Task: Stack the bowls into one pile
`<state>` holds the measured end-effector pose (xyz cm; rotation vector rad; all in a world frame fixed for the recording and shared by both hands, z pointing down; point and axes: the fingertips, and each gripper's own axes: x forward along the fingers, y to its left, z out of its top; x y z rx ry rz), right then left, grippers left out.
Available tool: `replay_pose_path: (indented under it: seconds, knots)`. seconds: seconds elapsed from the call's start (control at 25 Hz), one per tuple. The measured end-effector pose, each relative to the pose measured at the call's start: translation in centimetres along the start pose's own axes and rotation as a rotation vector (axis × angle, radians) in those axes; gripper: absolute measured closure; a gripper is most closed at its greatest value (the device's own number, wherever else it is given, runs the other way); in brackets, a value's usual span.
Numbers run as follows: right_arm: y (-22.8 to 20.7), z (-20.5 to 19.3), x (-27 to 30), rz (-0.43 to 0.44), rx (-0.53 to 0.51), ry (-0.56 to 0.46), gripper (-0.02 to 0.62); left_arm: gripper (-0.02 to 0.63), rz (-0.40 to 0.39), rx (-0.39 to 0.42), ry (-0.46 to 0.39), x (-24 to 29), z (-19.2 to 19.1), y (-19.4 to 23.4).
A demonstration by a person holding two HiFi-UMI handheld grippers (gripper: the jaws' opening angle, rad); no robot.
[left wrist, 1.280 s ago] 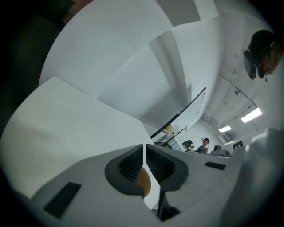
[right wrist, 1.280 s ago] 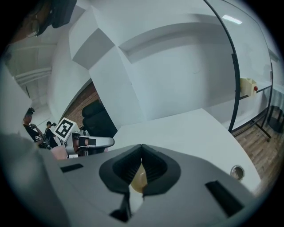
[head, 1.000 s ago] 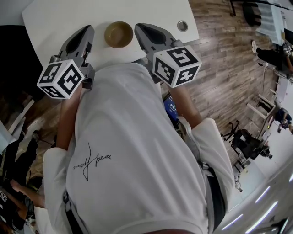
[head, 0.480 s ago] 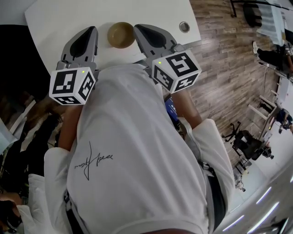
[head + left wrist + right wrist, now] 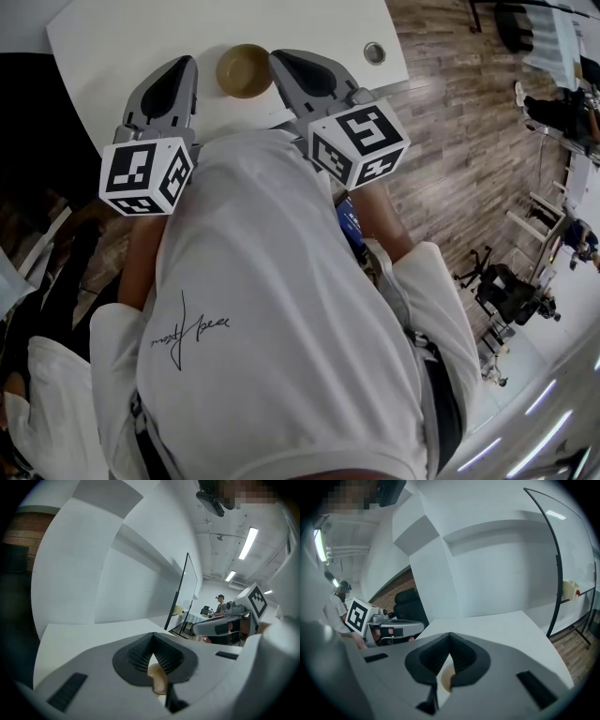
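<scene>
Both sets of jaws are clenched on nothing. The left gripper (image 5: 185, 66) has its dark pads meeting at the tip, and the right gripper (image 5: 279, 58) is the same. Each gripper view shows only a narrow wedge gap behind the closed tips. A tan sliver of bowl shows through that gap, beyond the jaws, not pinched. Both grippers point toward the far side of the table, tilted a bit down.

Bowl (image 5: 244, 70): brown, round, upright on the white table (image 5: 131, 37), sitting between the two gripper tips and about level with them. It looks like a single pile, but from above I can't tell how many bowls are nested in it. No other loose bowl is in view, so stacking reads as done or nearly done; that's a judgement only.

Key relation: the bowl lies right of the left gripper and left of the right gripper. The right tip is just beside the rim, maybe touching, can't tell. The left tip is near but clearly apart, so the right hand is nearer. The bowl is round, so there's no long axis to line up with. Any grab would need the jaws opened first, then a turn inward to the rim.

Farther out: a small round metal plug (image 5: 374, 52) at the table's far right, wood floor (image 5: 450, 150) on the right, other people (image 5: 562, 111) well apart.
</scene>
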<state>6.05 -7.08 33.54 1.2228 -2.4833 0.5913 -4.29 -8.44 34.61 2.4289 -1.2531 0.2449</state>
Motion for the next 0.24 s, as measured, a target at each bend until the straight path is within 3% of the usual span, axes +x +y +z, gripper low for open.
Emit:
replay_pose_path:
  seconds: [0.24]
  knots:
    - [-0.19,-0.34,-0.12,-0.003,0.001,0.005,0.586,0.598,-0.007,-0.009,0.006,0.18,-0.29,-0.2]
